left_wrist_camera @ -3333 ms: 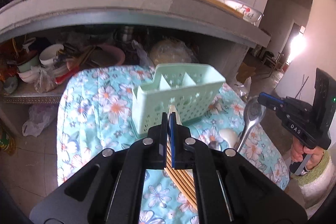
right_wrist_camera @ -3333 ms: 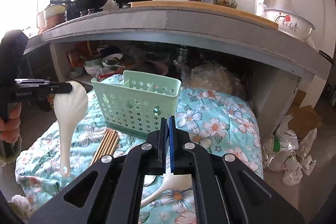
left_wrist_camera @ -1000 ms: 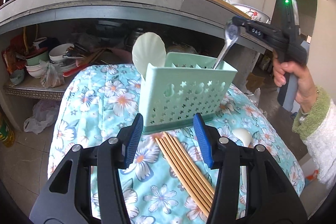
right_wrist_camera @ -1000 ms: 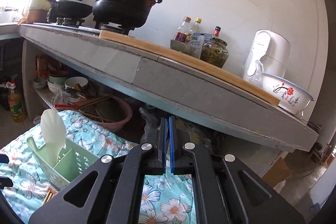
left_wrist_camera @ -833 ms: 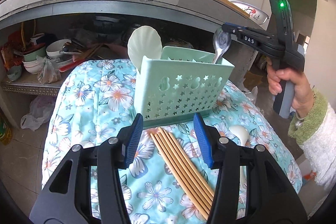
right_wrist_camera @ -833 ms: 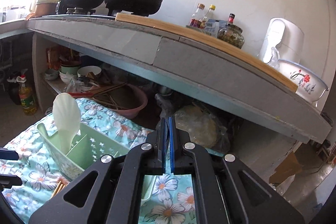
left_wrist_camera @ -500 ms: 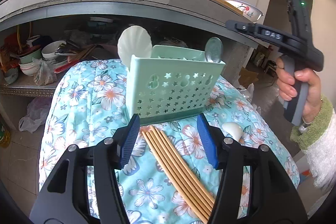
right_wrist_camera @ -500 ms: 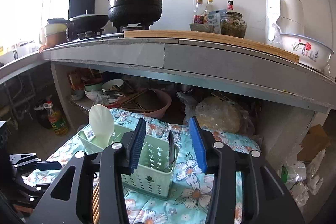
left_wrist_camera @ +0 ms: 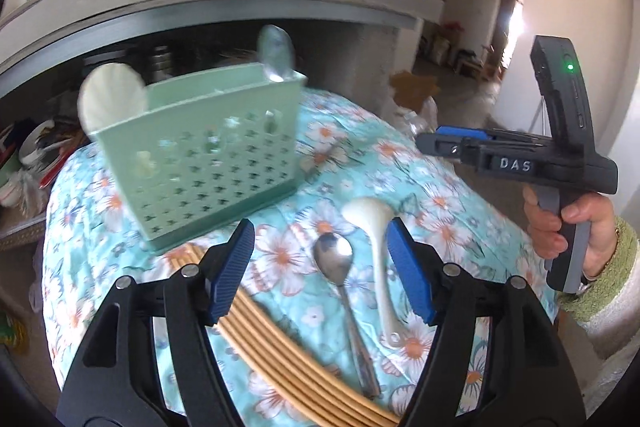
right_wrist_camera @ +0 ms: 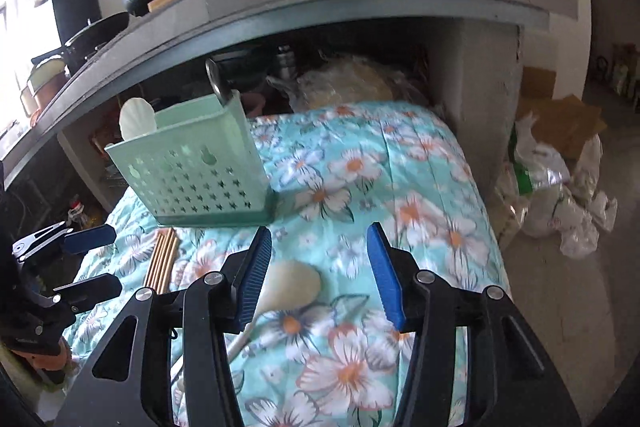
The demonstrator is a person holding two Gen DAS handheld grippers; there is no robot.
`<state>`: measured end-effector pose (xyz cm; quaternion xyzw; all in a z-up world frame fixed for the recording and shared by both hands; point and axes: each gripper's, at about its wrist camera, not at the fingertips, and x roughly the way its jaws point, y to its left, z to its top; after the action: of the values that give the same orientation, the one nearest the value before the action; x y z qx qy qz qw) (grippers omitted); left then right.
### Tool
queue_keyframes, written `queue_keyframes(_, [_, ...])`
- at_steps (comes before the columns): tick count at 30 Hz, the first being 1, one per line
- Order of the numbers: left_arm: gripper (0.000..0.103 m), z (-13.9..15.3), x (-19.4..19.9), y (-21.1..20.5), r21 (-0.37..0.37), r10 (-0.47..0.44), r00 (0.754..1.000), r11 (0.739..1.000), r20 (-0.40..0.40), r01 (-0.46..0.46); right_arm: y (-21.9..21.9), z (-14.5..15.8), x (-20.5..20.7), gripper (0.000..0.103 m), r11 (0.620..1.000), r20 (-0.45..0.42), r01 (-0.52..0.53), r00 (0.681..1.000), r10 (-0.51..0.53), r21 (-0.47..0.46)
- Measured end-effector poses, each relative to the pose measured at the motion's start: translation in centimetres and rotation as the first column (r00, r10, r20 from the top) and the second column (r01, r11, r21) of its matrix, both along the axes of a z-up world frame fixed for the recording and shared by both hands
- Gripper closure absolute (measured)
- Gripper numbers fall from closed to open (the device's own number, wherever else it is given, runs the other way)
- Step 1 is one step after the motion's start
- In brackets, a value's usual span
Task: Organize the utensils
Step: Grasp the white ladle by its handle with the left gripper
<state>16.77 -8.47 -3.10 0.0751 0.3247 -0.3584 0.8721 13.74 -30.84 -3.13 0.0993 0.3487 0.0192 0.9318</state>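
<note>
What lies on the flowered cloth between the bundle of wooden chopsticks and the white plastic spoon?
A metal spoon lies there, bowl toward the green basket, between the wooden chopsticks and the white spoon. The left wrist view shows it.

Floral cloth (left_wrist_camera: 400, 163) carries green caddy (left_wrist_camera: 208, 167), chopsticks (left_wrist_camera: 280, 347), steel spoon (left_wrist_camera: 340, 275), white spoon (left_wrist_camera: 374, 239).

mint-green holder (left_wrist_camera: 208, 163) on a turquoise floral cloth (left_wrist_camera: 420, 195).

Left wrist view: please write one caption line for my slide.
Open left gripper above metal spoon and white spoon; green caddy behind.
</note>
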Motion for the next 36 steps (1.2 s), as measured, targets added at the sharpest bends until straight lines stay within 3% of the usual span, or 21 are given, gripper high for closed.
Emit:
queue_keyframes(5, [0.037, -1.7, 0.1, -5.3, 0.158, -0.091, 0.995, 0.984, 0.026, 0.086, -1.8, -2.9, -1.0, 0.054, 0.995, -0.049, 0.065, 0.997, -0.062, 0.079])
queue_keyframes(9, [0.037, -3.5, 0.7, -9.1, 0.286, -0.135, 0.99, 0.951, 0.045, 0.117, -3.1, -3.6, -1.2, 0.053, 0.99, -0.056, 0.098, 0.994, -0.093, 0.097])
queue_keyframes(19, [0.037, -7.6, 2.2, -15.1, 0.501, -0.206, 0.974, 0.855, 0.091, 0.134, -5.9, -4.9, -1.5, 0.052, 0.977, -0.073, 0.15, 0.987, -0.141, 0.15])
queue_keyframes(21, [0.036, -8.1, 2.4, -15.4, 0.516, -0.204, 0.975, 0.846, 0.088, 0.131, -6.0, -5.0, -1.6, 0.052, 0.976, -0.073, 0.151, 0.987, -0.141, 0.155])
queue_keyframes(24, [0.04, -8.1, 2.9, -15.5, 0.508, -0.19, 0.978, 0.852, 0.084, 0.122, -6.2, -5.1, -1.7, 0.052, 0.975, -0.072, 0.156, 0.987, -0.146, 0.159])
queue_keyframes(27, [0.054, -8.1, 3.9, -15.5, 0.485, -0.167, 0.985, 0.866, 0.054, 0.12, -6.5, -5.2, -1.7, 0.052, 0.972, -0.071, 0.16, 0.986, -0.15, 0.173])
queue_keyframes(31, [0.057, -7.2, 5.0, -14.3, 0.425, -0.113, 0.994, 0.9, 0.005, 0.1, -6.7, -5.1, -1.9, 0.052, 0.97, -0.065, 0.163, 0.986, -0.154, 0.179])
queue_keyframes(36, [0.07, -5.5, 6.6, -11.5, 0.288, -0.041, 0.994, 0.955, -0.103, 0.069, -6.8, -5.0, -2.1, 0.052, 0.97, -0.064, 0.165, 0.986, -0.156, 0.18])
